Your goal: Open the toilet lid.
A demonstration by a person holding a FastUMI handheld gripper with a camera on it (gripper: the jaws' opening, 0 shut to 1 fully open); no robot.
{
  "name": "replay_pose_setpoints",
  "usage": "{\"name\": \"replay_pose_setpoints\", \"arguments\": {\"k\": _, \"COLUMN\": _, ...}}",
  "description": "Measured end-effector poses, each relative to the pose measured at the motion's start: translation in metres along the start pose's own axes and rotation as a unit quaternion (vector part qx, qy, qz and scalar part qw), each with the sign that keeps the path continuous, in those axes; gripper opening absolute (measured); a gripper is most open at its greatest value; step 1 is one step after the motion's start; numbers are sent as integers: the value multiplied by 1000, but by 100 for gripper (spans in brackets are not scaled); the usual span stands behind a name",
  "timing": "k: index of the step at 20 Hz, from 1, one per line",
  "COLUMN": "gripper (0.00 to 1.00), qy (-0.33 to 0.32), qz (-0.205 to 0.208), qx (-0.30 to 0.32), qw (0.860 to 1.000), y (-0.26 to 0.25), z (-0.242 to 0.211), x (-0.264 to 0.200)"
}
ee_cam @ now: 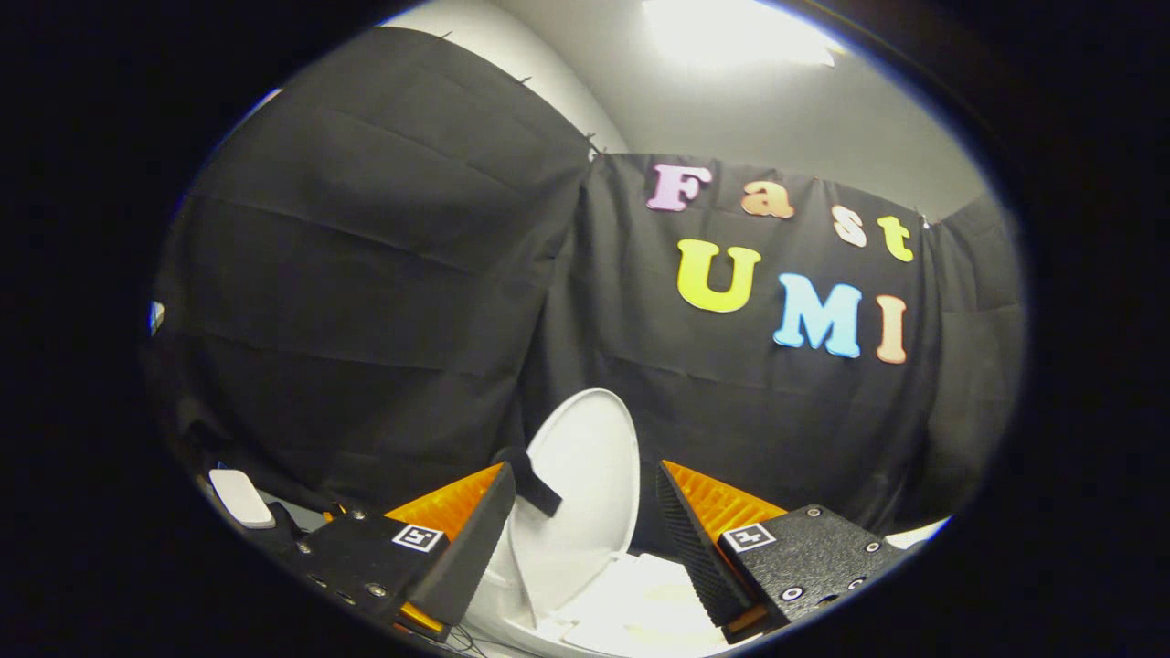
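Observation:
The white toilet lid [585, 484] stands raised, nearly upright, leaning back toward the black cloth wall. A dark strap or tab [535, 482] hangs off its left edge, close to my left finger. Below the lid, the white seat and bowl rim [631, 608] lie between and under my fingers. My gripper [585, 498] is open, its fingertips to either side of the raised lid, and nothing is pressed between them. The left fingertip [494, 512] overlaps the lid's left edge; I cannot tell whether it touches.
Black cloth walls close in behind and to both sides of the toilet. A small white flat object [239, 498] rests on a dark surface left of my left finger. A bright ceiling light [731, 32] shines overhead.

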State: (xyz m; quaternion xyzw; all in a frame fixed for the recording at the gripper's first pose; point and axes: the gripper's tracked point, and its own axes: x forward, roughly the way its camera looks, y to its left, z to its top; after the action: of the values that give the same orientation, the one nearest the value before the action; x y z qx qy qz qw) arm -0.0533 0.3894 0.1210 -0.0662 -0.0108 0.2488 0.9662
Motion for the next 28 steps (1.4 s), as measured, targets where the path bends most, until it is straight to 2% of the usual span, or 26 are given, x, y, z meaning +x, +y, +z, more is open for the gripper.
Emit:
{"name": "replay_pose_setpoints", "arguments": {"k": 7, "gripper": 95, "qy": -4, "qz": -96, "qx": 26, "qw": 995, "y": -122, "z": -10, "x": -28}}
{"name": "replay_pose_setpoints", "arguments": {"k": 11, "gripper": 95, "qy": 7, "qz": -145, "qx": 14, "qw": 989, "y": -181, "z": -32, "x": -53}}
{"name": "replay_pose_setpoints", "arguments": {"k": 15, "gripper": 95, "qy": 19, "qz": -186, "qx": 30, "qw": 982, "y": -232, "z": -62, "x": -76}}
{"name": "replay_pose_setpoints", "arguments": {"k": 22, "gripper": 95, "qy": 21, "qz": -224, "qx": 29, "qw": 974, "y": -287, "z": -113, "x": -119}}
{"name": "replay_pose_setpoints", "arguments": {"k": 28, "gripper": 95, "qy": 40, "qz": -237, "qx": 35, "qw": 970, "y": -305, "z": -146, "x": -147}}
